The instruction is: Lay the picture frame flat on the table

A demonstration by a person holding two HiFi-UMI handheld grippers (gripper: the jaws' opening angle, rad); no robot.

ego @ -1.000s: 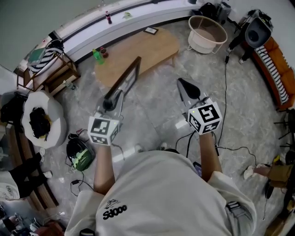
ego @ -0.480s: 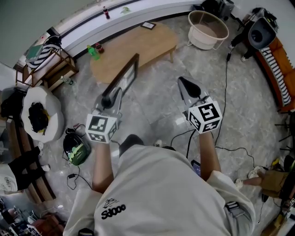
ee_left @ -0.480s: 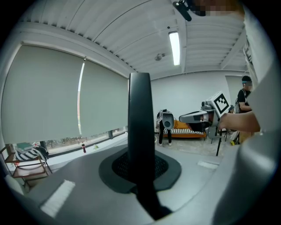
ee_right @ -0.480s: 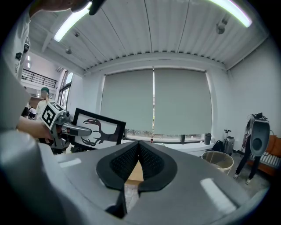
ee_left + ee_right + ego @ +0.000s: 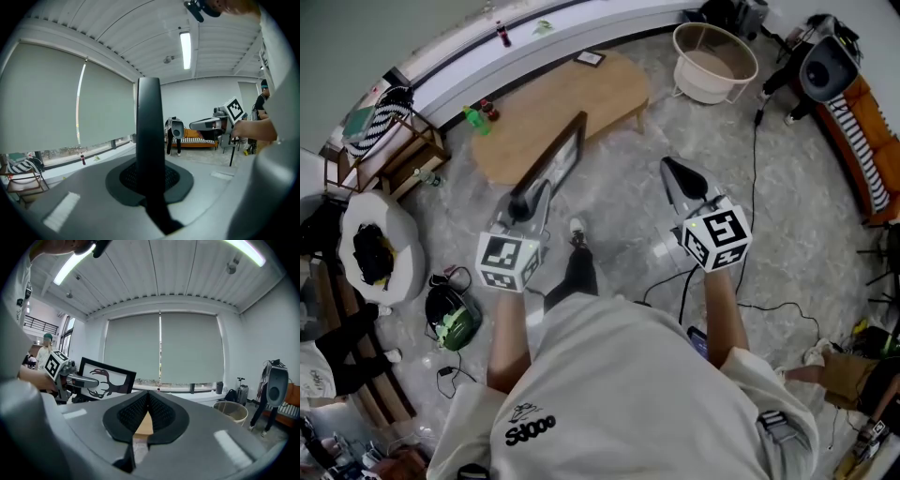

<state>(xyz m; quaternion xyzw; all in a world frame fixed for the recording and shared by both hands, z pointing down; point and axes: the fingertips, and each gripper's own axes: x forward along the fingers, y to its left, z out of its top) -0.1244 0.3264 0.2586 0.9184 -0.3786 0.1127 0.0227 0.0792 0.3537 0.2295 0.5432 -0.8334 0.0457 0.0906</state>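
While up in the air and not yet resting on anything, picture frame (image 5: 555, 155) pinched hard at its near end by the left gripper (image 5: 522, 202), jaws squeezed tight on the dark edge. Standing on its thin side, not flat. Long way pointing from that gripper out and ahead, toward the low wooden table (image 5: 609, 89). From the head view, far end looks to reach about the table's near rim (hard to tell how high above it). From the right gripper view, wide face turned sideways, with a dark horned animal drawn on white. Right gripper (image 5: 675, 178) off to the side, well apart from the frame, jaws pressed together with nothing in them. So left hand closer, already doing the holding; probably no need for the right one. Most likely next: carry forward over the wood, then tip over so the wide face lies level, then lower. Bare wood in the middle looks like the best spot, between the green bottle (image 5: 474, 119) at the left end and a small dark card (image 5: 589, 58) at the far side. Round basket (image 5: 712, 66) on the floor past the right end, out of the way.
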